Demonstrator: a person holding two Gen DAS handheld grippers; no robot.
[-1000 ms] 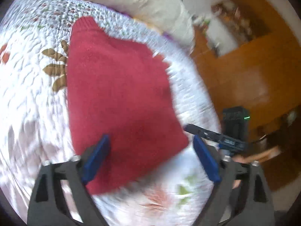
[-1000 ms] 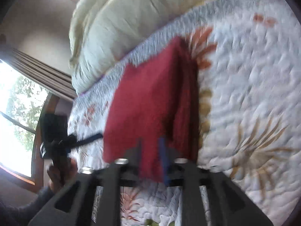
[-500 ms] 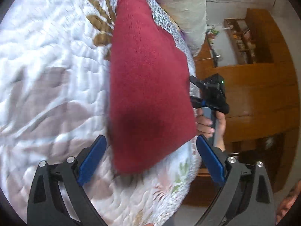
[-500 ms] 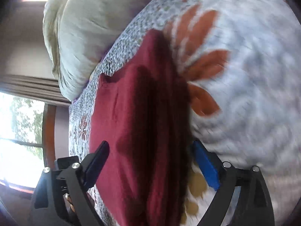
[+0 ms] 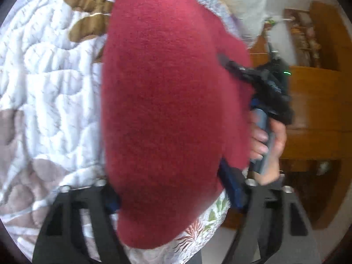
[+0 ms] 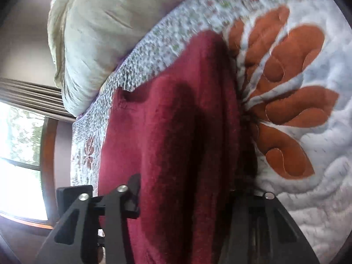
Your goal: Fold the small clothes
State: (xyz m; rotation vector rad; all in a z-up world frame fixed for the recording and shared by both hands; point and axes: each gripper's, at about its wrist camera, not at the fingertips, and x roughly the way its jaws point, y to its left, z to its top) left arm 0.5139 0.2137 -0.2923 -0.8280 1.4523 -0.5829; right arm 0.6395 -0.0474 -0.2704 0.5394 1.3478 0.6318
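Item: red knit sweater (image 5: 167, 110), soft, limp, light, lying folded on the bed (image 5: 44, 88) near its edge; both my fingers spread wide astride its near hem, gripping nothing; best pinched at hem corners.

The folded dark-red knitted garment (image 5: 167, 110) hides most of the left gripper's (image 5: 173, 195) blue-padded fingers at lower centre. In the right wrist view it covers the right gripper's (image 6: 187, 198) fingertips, so their spread is unreadable. Both views are motion-blurred.
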